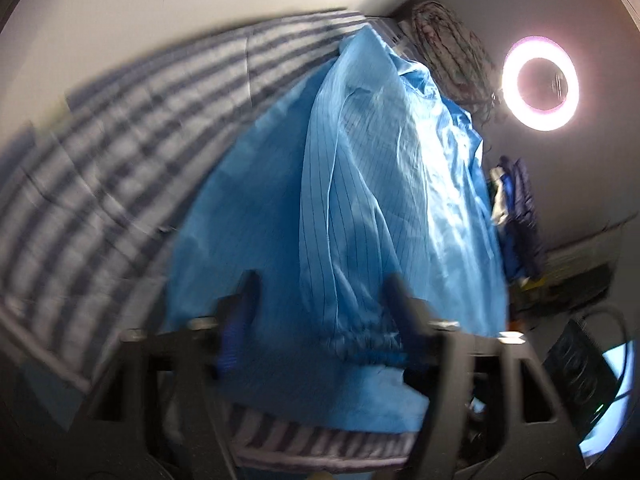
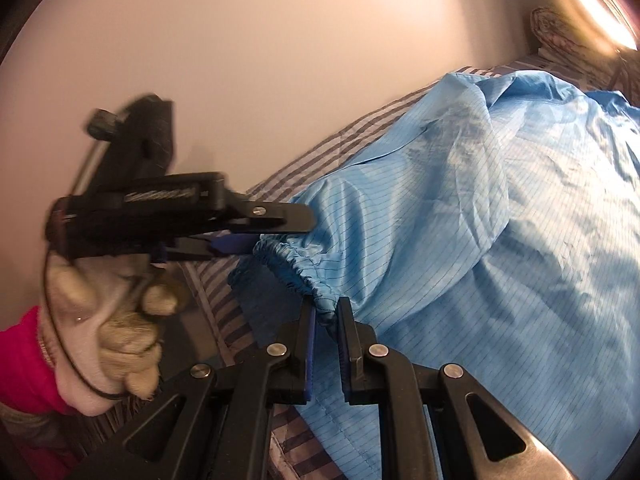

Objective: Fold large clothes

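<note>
Motion blur smears the striped bedsheet (image 1: 120, 152) to the left of the left gripper (image 1: 320, 300), so its stripes run together. That gripper's own fingers (image 1: 244, 312) are blurred too, and whether they touch the elastic cuff (image 1: 360, 344) between them cannot be told. Beyond and to its right, a dark blue bundle (image 1: 520, 220) and a mottled heap (image 1: 452, 52) are too soft to identify. Seen from the right gripper (image 2: 325, 320), the blue garment (image 2: 500, 260) runs off the right and bottom edges. The gloved hand (image 2: 108, 320) is partly hidden behind the left gripper's body, and its pink sleeve (image 2: 20, 360) is cut off by the left edge.
</note>
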